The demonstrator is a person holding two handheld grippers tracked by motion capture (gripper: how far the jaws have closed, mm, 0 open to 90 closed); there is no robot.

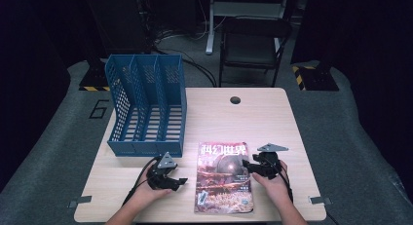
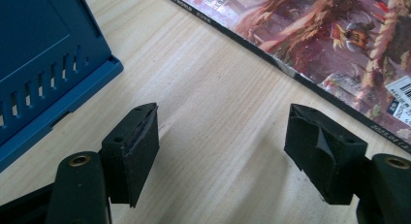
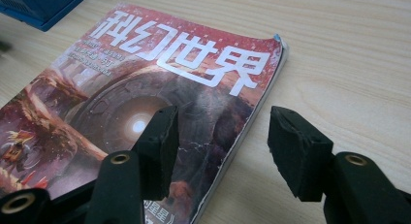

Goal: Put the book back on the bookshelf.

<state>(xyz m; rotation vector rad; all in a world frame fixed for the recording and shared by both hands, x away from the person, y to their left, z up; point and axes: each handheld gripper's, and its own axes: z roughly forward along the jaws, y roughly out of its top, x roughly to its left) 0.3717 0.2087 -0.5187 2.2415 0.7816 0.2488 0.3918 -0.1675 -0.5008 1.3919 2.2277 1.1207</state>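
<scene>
— What have you got in front of you?
— Your magazine: a thin glossy issue with a red and brown cover, large white Chinese characters across the top and a round glowing shape in the middle.
— How does it lie?
— Flat on the bench, closed, cover up, near your edge, its top right corner curled slightly upward.

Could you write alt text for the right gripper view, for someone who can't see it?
A magazine with a red science-fiction cover and large white Chinese characters lies flat on a pale wooden table. The right gripper stands open over the magazine's edge, one black jaw above the cover, the other above bare wood.
</scene>
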